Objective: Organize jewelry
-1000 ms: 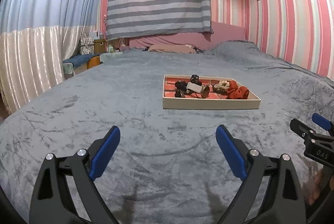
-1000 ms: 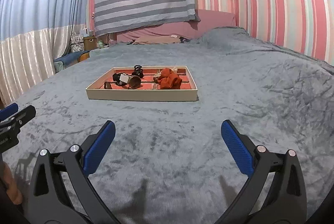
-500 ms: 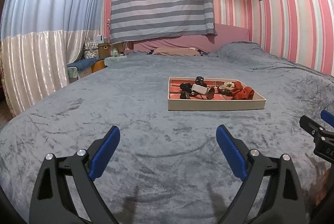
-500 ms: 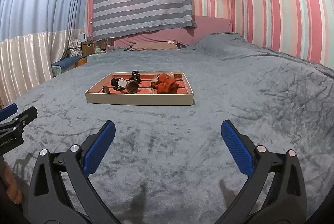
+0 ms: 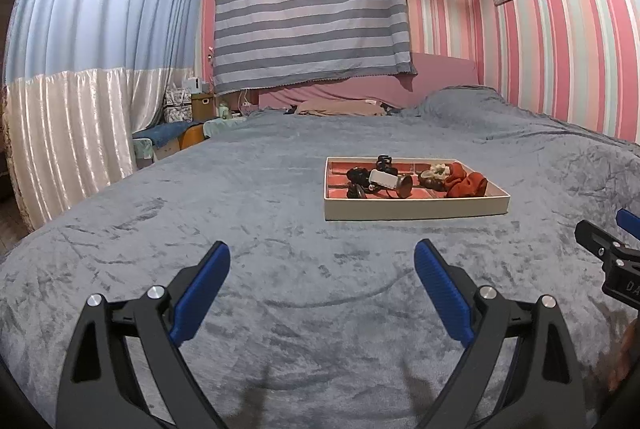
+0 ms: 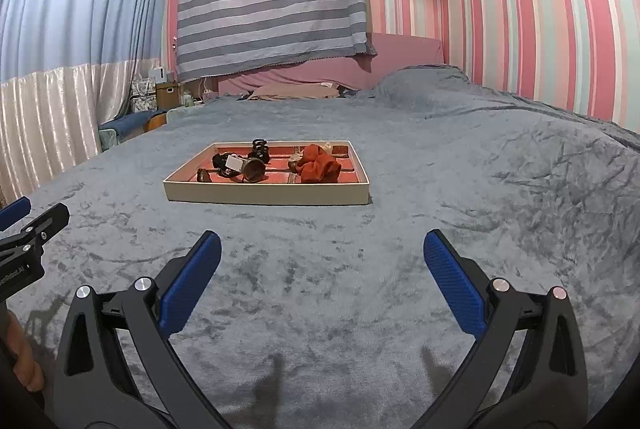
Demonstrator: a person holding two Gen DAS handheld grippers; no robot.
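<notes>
Both cams have dipped lower vs. a sec ago: the tray [image 5: 416, 207] now sits flatter and lower in view, w/ more of the back wall showing. Left gripper [image 5: 322, 269] is spread wide, nothing between its blue pads [image 5: 200, 293]; it hovers over the grey bedspread [image 5: 240, 189], well short of the tray. Right gripper [image 6: 322, 259] is likewise wide apart and empty, also hovering short of the tray [image 6: 266, 194]. Tray rests on the bedspread [image 6: 480, 189] mid-bed, red-lined, holding a black hair claw [image 6: 260, 149], a white tag [image 6: 235, 163], an orange-red scrunchie [image 6: 320, 168] and other small dark bits, too small to ID.
</notes>
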